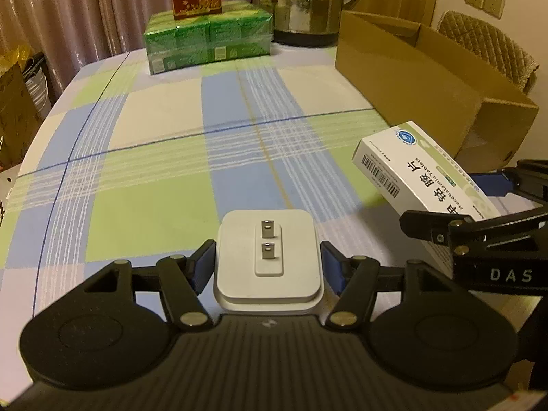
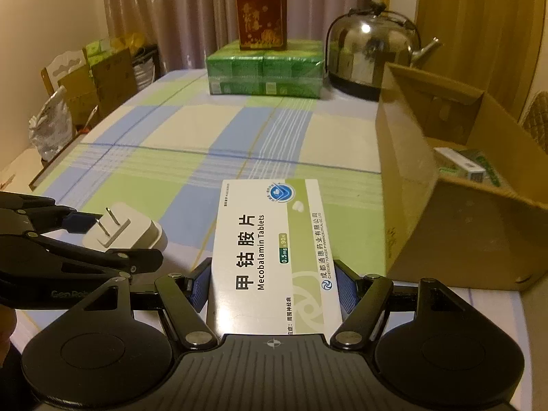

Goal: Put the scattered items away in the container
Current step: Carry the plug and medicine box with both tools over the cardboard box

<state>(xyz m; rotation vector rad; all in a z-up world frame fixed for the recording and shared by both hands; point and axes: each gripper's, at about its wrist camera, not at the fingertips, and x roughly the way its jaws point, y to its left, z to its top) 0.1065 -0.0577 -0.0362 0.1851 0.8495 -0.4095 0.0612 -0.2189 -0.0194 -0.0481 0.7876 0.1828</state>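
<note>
Two close wrist views, angled down across one checked tablecloth (image 1: pixel 164 178), kettle (image 2: pixel 373 58) beyond

Black hand-held gripper (image 1: pixel 268 267) (blue pads (image 1: pixel 330 267))

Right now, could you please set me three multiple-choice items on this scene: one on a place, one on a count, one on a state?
1. Where does the red box stand?
A. on the green packs
B. inside the cardboard box
C. on the kettle

2. How many metal prongs does the white charger plug show?
A. one
B. two
C. three

3. What do the right tongs hold?
A. nothing
B. the kettle
C. the Mecobalamin tablet box

Answers: 1 A, the red box sits on top of the green stack. 2 B, two flat prongs stick out of the plug, held in the left tongs. 3 C, the blue pads press both sides of the tablet box.
</note>
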